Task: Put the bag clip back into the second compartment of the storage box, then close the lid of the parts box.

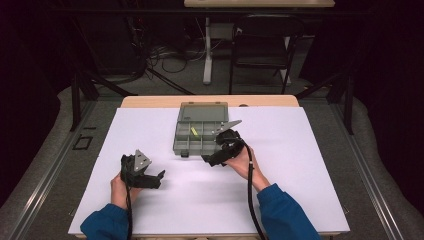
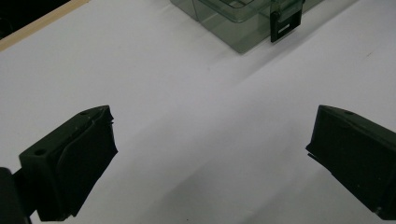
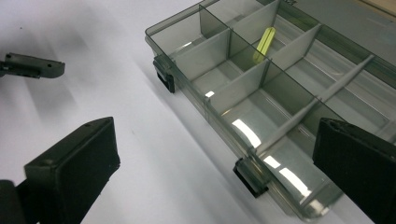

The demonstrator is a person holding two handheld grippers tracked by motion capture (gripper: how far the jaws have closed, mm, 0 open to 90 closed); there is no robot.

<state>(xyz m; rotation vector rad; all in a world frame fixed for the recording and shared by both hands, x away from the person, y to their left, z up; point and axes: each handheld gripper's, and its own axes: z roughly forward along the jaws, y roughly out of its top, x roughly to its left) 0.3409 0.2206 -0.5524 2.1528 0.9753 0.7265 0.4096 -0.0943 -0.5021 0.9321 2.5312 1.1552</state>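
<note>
Smoky clear compartment box [image 1: 200, 135] lying open near the table's far middle, lid [image 1: 202, 111] folded back flat toward the far edge. Inside, grey dividers forming a grid of cells; one small yellow-green piece [image 1: 194, 131] resting in a cell around the middle of the tray, seen again leaning against a divider [image 3: 264, 43] in the right gripper view. Two dark latches [image 3: 164, 77] hanging off the near wall of the box.

Right gripper [image 1: 220, 150] hovering at the box's near right corner, jaws spread wide with nothing between the pads; one jaw over the white sheet, the other over the tray's nearest cell in its own view. Held by the right hand [image 1: 241, 162], cable trailing back along a blue sleeve [image 1: 285, 212].

Left gripper [image 1: 145, 176] well apart from the box, down at the near left over the white table cover [image 1: 300, 165], jaws likewise wide apart and empty, bare sheet showing between them. Box corner and one latch [image 2: 285, 23] visible at the far top of the left gripper view.
</note>
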